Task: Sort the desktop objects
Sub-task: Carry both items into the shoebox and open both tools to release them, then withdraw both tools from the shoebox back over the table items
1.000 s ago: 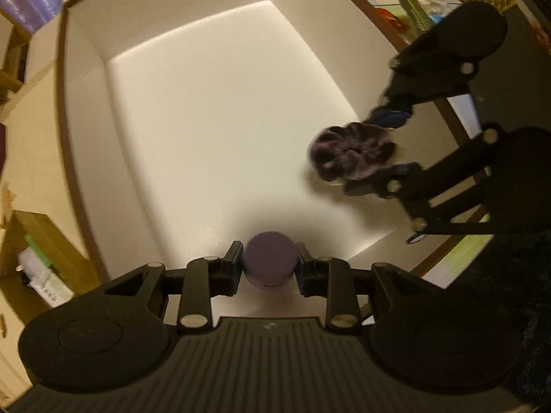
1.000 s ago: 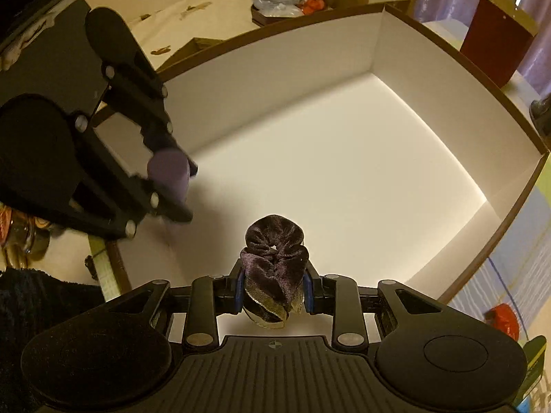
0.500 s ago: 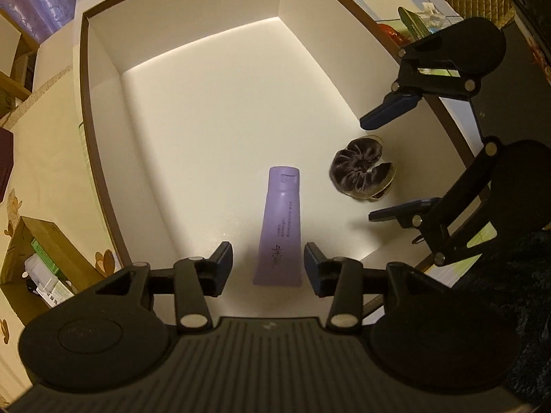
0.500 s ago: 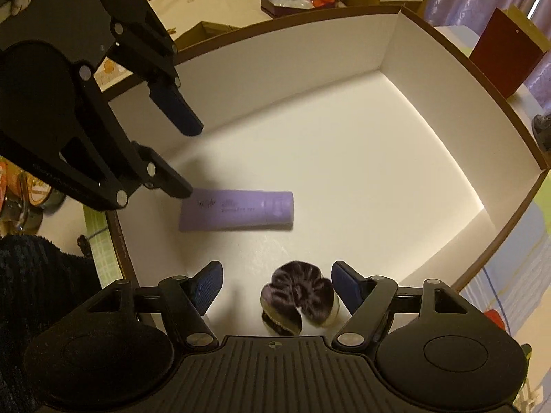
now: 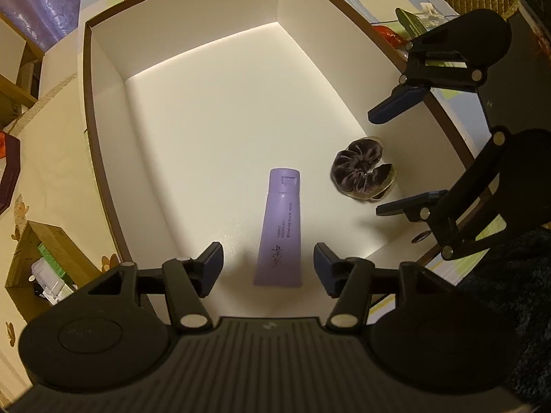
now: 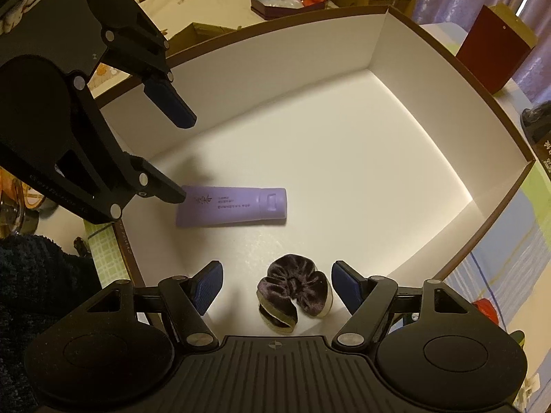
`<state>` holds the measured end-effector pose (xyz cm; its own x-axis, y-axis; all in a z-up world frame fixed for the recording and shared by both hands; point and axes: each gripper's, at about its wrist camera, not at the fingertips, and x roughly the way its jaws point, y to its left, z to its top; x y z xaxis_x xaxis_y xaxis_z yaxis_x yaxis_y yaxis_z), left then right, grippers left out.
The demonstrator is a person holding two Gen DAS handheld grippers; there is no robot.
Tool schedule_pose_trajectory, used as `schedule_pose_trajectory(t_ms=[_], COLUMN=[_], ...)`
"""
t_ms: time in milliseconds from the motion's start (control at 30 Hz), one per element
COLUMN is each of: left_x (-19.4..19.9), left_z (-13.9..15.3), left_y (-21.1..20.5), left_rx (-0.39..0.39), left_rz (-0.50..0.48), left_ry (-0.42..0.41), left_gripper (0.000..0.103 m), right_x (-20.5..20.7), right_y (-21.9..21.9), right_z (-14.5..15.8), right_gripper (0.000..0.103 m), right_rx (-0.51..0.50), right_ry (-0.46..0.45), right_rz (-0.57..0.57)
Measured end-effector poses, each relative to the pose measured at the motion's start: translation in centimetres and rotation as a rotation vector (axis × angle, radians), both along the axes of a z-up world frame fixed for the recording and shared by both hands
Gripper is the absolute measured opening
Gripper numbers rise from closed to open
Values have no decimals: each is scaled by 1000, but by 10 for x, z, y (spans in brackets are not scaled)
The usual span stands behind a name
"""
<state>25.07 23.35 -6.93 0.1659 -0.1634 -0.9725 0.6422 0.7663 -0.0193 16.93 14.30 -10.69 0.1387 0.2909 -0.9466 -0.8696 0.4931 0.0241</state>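
A purple tube lies flat on the floor of a white box with a brown rim. My left gripper is open above the tube's crimped end, not touching it. A dark velvet scrunchie lies on the box floor near the right wall. My right gripper hangs open around the scrunchie, its fingers apart from it.
Left of the box, an open cardboard box holds small items. A dark red box stands beyond the far corner. A red object and a green item lie on the patterned cloth to the right. A knit sleeve shows.
Both grippers opened: the left let go of the purple tube, the right of the scrunchie. Both things now lie on the box floor, and both grippers have drawn back and up.
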Motion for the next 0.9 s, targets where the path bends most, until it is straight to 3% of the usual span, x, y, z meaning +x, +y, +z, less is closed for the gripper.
schedule_pose_trajectory(t_ms=[500,567,900], left_x=[-16,-18,-30], left_z=[12,15,27], left_y=[-8,-9,-17], left_rx=[24,28,34], left_rz=[35,40,63], left_ry=[-68,-78,-116], left_gripper=[67,68,71], right_x=[-10,-13,-24], right_y=[-8,-10,-21], right_z=[17,21,35], right_gripper=[74,97,98], right_rx=[9,16,51], right_ry=[-32,-45,-81], right_rz=[-12,-11,-4])
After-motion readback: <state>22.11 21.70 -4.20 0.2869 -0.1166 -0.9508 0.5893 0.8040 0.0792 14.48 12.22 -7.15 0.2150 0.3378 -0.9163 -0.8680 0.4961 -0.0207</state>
